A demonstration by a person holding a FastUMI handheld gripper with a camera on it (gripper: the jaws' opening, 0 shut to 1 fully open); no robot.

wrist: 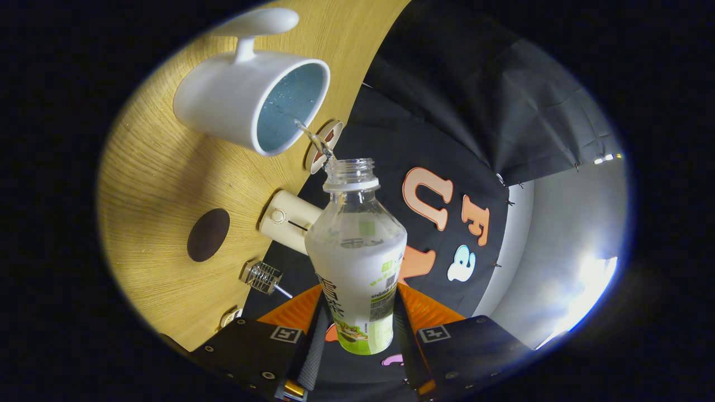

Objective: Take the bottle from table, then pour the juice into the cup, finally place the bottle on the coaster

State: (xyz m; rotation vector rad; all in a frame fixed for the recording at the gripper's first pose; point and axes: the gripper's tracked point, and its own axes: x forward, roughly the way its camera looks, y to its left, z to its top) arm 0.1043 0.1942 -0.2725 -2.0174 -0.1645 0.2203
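My gripper is shut on the lower body of a clear plastic bottle with a white and green label, one finger pressing each side. The bottle has no cap and is tilted toward a white mug standing on the wooden table. A thin clear stream runs from the bottle's mouth over the mug's rim, and liquid shows inside the mug. A dark round coaster lies on the table, apart from the mug and nearer the fingers.
Along the table's edge sit a cream cylindrical device, a small metal and glass piece and a round disc behind the stream. Black cloth hangs beyond the table, with a bright light past it.
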